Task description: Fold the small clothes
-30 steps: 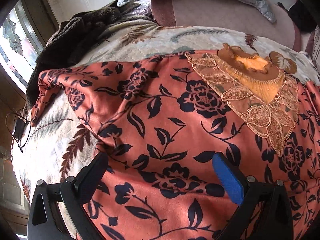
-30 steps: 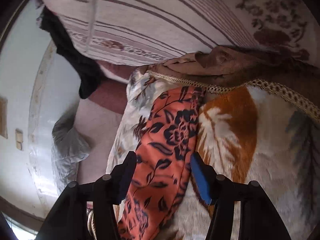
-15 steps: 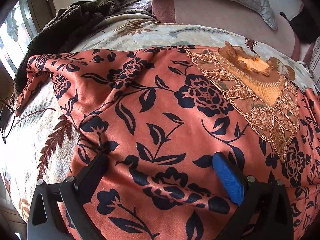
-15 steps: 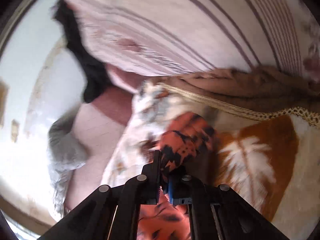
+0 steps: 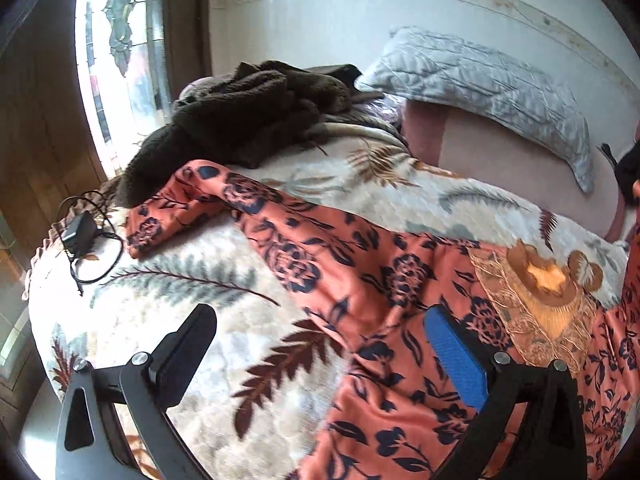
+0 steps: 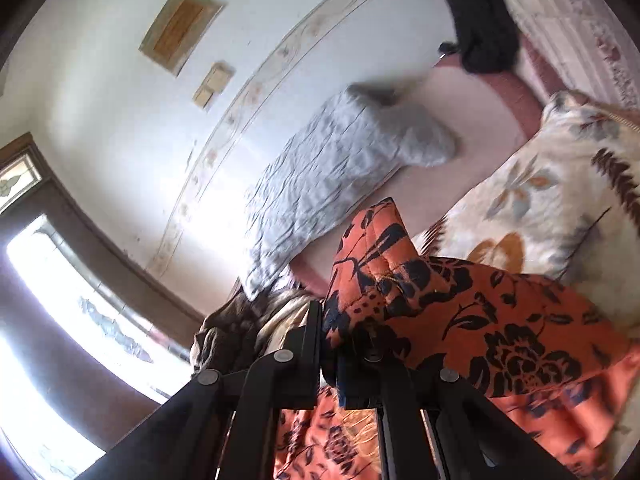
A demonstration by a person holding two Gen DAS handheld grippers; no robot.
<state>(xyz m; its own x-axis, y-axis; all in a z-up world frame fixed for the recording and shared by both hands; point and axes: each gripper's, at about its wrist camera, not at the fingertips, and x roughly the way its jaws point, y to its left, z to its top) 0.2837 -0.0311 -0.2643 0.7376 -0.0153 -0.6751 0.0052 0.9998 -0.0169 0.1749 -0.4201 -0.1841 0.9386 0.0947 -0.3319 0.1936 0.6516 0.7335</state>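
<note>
An orange garment with a dark floral print (image 5: 352, 280) lies spread on the leaf-patterned blanket (image 5: 180, 292), with a gold embroidered neck panel (image 5: 536, 308) at the right. One sleeve (image 5: 172, 216) points left. My left gripper (image 5: 320, 344) is open above the garment's left edge, holding nothing. My right gripper (image 6: 330, 320) is shut on a sleeve of the same garment (image 6: 460, 312) and holds it lifted above the bed.
A dark brown fuzzy throw (image 5: 240, 128) lies at the back left. A grey quilted pillow (image 5: 488, 84) rests on a pink cushion (image 5: 500, 160). A black charger with cable (image 5: 80, 236) sits at the bed's left edge. A window (image 5: 120, 40) is at the left.
My right gripper closed on the sleeve and lifted it, swinging up. My left gripper pulled back and left, off the garment's middle, staying open.
</note>
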